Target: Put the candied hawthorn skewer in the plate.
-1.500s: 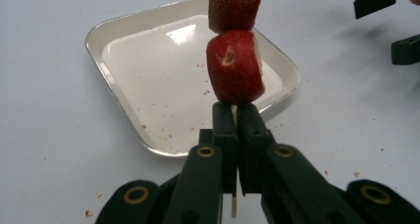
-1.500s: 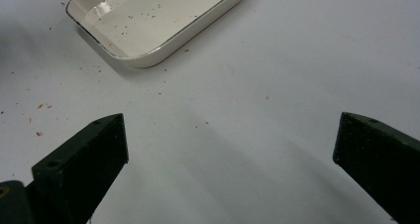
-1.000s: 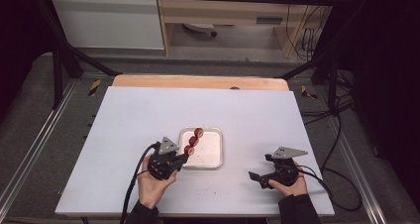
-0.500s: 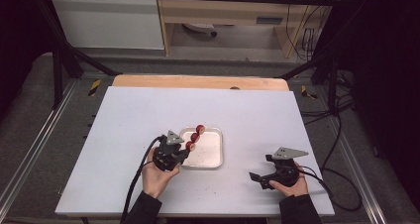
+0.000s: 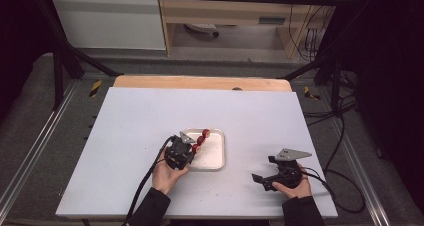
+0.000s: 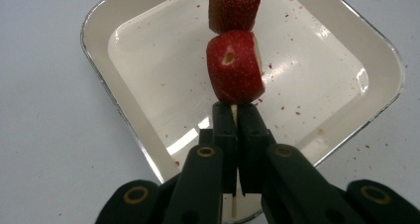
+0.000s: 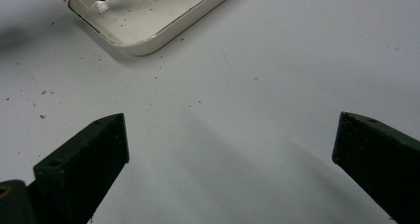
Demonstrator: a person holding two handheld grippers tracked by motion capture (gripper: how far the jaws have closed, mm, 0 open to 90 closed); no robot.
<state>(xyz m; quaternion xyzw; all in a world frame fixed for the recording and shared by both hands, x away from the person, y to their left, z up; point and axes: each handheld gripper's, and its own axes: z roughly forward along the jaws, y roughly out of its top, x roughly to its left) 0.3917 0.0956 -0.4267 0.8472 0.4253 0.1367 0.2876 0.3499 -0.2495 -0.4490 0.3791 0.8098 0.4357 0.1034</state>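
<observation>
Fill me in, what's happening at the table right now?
A person works with a pair of tongs in each hand. The left tongs are shut on a thin skewer threaded with strawberries, holding it above a shallow white tray flecked with red bits. The right tongs rest open and empty on the table, off to the tray's right, with crumbs scattered nearby.
</observation>
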